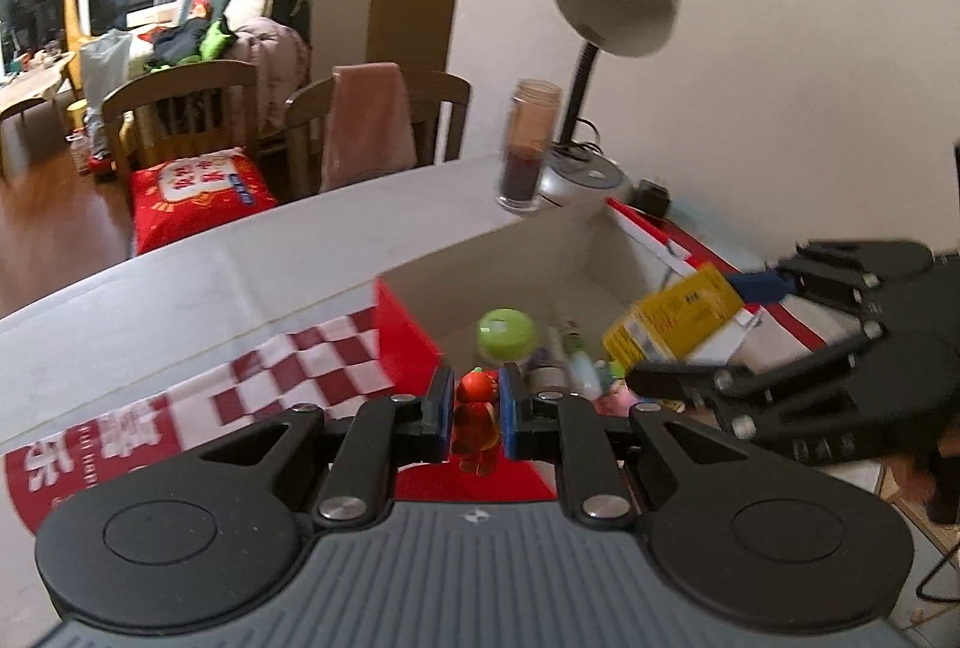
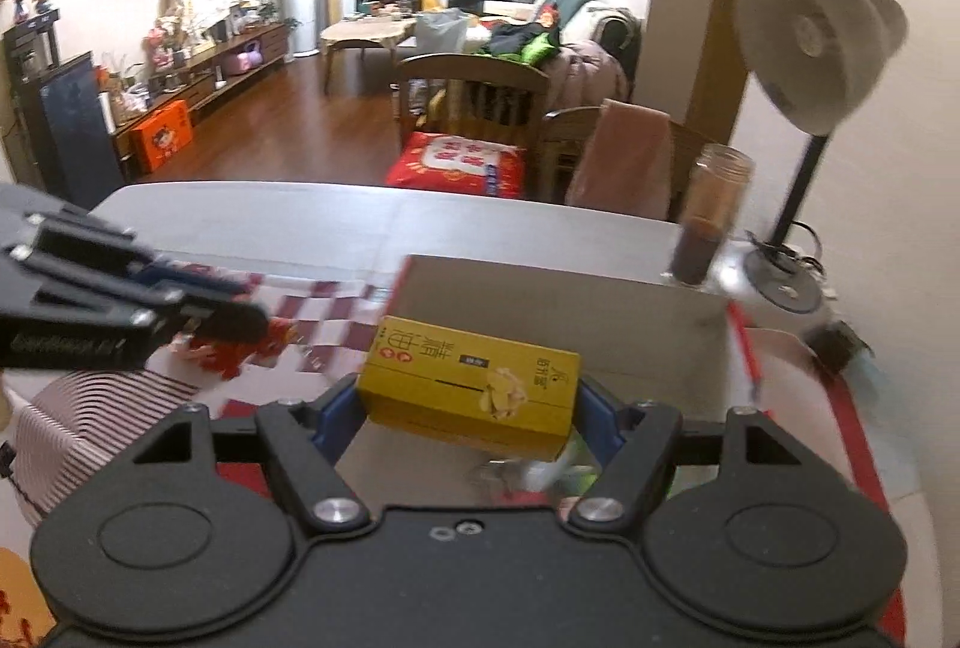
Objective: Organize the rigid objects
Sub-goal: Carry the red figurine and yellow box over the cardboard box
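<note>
My left gripper (image 1: pixel 474 411) is shut on a small red-orange toy figure (image 1: pixel 477 417), held over the near rim of an open cardboard box (image 1: pixel 516 252) with red sides. In the right wrist view the same figure (image 2: pixel 240 351) shows under the left gripper's fingers (image 2: pixel 228 318). My right gripper (image 2: pixel 468 396) is shut on a yellow carton (image 2: pixel 471 387), held crosswise above the box (image 2: pixel 540 300); in the left wrist view that carton (image 1: pixel 672 318) sits at the right. Inside the box lie a green-capped item (image 1: pixel 506 333) and several small things.
A grey desk lamp (image 1: pixel 618 0) and a tall clear jar (image 1: pixel 528 144) with dark contents stand on the white table (image 1: pixel 180 288) behind the box. A red-and-white checked cloth (image 1: pixel 300 378) lies left of the box. Two wooden chairs (image 2: pixel 474 96) stand past the table's far edge.
</note>
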